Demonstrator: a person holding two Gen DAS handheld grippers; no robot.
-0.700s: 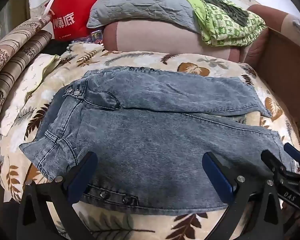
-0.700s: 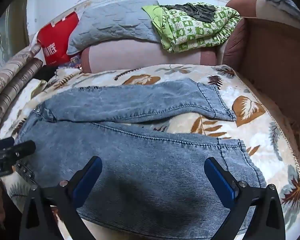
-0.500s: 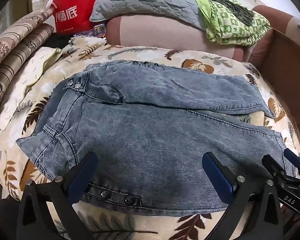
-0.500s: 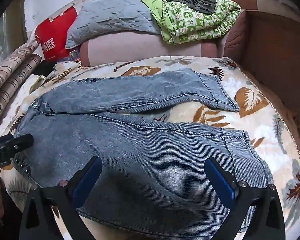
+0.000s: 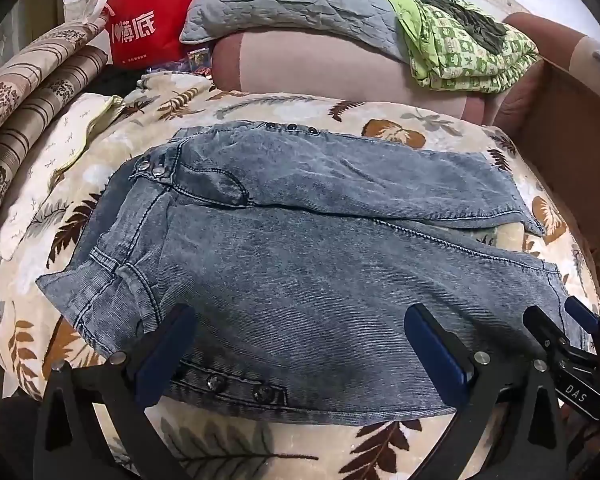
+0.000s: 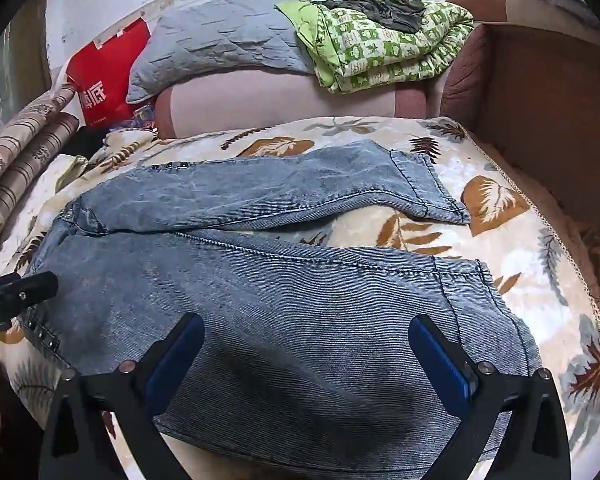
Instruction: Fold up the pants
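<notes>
Washed blue denim pants [image 5: 300, 264] lie flat on a leaf-print blanket [image 5: 260, 448], waist to the left, two legs running right with a gap between them. My left gripper [image 5: 300, 344] is open and empty, hovering over the near leg by the waistband snaps. My right gripper [image 6: 306, 356] is open and empty over the near leg toward its hem [image 6: 476, 288]; the pants [image 6: 260, 300] fill its view. The right gripper also shows at the right edge of the left wrist view [image 5: 568, 344]. The left gripper shows at the left edge of the right wrist view [image 6: 16, 296].
A sofa back [image 5: 320, 68] carries a grey quilted pillow [image 5: 292, 4] and a green patterned blanket [image 5: 464, 44]. A red bag [image 5: 148, 20] and striped rolled cushions [image 5: 28, 100] stand at the left. A brown sofa arm [image 6: 548, 112] bounds the right.
Both grippers have moved slightly forward and up over the pants; the pants appear a little lower and flatter in view. Both stay open, and the pants have not moved.
</notes>
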